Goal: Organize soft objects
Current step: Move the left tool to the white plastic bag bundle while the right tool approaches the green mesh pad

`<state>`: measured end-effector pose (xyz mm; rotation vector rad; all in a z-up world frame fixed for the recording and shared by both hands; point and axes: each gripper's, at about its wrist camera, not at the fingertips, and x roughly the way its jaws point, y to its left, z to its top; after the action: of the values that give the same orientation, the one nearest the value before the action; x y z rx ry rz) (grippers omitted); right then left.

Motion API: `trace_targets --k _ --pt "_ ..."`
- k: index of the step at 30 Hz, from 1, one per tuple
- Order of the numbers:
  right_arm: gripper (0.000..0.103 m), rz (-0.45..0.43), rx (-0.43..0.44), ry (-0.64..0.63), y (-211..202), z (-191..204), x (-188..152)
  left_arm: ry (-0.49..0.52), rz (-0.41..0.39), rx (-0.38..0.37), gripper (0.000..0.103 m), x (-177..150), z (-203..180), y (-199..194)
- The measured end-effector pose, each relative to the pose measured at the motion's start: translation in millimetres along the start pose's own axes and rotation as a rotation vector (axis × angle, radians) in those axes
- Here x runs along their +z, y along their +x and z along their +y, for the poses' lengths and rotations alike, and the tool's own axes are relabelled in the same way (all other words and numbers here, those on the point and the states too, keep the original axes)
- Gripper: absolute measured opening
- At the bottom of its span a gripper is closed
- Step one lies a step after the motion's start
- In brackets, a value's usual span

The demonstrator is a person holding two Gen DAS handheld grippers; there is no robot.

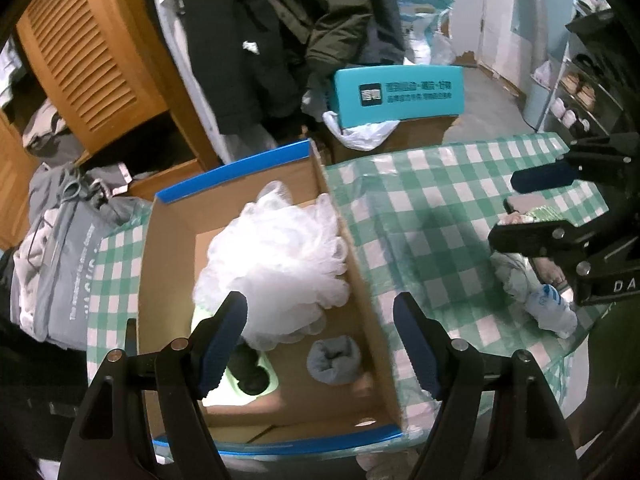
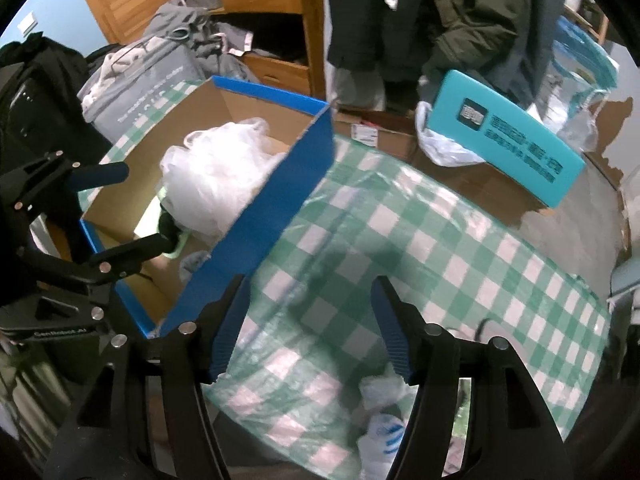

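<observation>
Cardboard makes up the open blue-edged box [image 1: 362, 280] sitting on the green-and-white checked worktop [image 1: 440, 216]. Inside it lie a fluffy white mesh bath sponge [image 1: 276, 256], a rolled grey sock [image 1: 334, 360] near the right wall, and a dark object on a pale green item [image 1: 250, 376], partly hidden under the sponge. The left tool [image 1: 320, 344] hangs above the box with its blue-padded fingers spread wide, gripping nothing. The right tool [image 2: 308, 328] hovers over the checked cloth just beside the box's blue outer wall, its fingers likewise parted and empty. A crumpled white plastic bag with blue print [image 2: 380, 432] lies at the worktop's near edge below it
</observation>
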<state>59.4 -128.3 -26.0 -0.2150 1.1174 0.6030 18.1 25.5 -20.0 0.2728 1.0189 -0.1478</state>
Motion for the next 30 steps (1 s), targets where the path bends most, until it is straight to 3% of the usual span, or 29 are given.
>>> trace_targets --k 20,30 --pt "0.064 -0.011 -0.068 0.143 -20 -78 -48 0.132 0.035 -0.057 0.081 19 -80 15" --pt "0.064 0.010 -0.107 0.248 -21 -121 -75 0.152 0.103 -0.113 0.081 26 -112 41"
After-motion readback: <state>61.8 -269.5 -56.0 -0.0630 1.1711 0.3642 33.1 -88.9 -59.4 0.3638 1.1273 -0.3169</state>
